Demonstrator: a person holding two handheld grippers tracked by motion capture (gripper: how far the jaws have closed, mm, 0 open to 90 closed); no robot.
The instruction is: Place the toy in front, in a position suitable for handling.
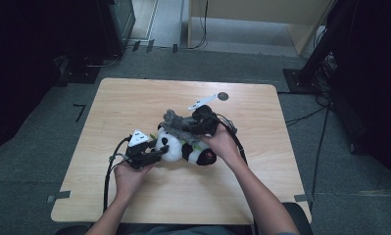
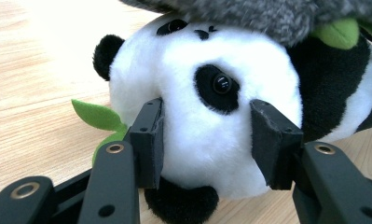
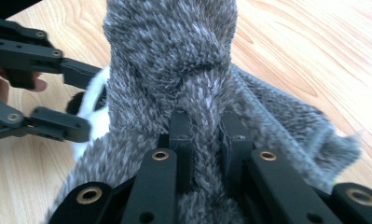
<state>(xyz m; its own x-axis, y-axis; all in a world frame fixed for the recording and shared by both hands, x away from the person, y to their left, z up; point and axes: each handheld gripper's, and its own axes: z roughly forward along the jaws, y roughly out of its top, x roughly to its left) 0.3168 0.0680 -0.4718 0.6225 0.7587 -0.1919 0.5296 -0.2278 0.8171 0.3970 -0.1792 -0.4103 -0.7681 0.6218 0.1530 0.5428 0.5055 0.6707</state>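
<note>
A black-and-white panda plush (image 1: 183, 149) lies on its side on the wooden table (image 1: 134, 98), with green leaves (image 2: 97, 116) at its neck. My left gripper (image 1: 156, 155) comes in from the left. Its pads (image 2: 148, 140) press on both sides of the panda's white head (image 2: 207, 121). A grey fuzzy cloth piece (image 1: 176, 122) lies draped over the panda's top. My right gripper (image 3: 204, 135) is shut on a fold of this grey fabric (image 3: 174, 56), just above the panda. The left gripper (image 3: 93, 102) also appears at the left of the right gripper view.
A small dark disc (image 1: 223, 96) lies near the table's far edge. Bare wood stretches around the plush on all sides. Grey carpet surrounds the table, with cables (image 1: 325, 122) and dark stands at the right and back.
</note>
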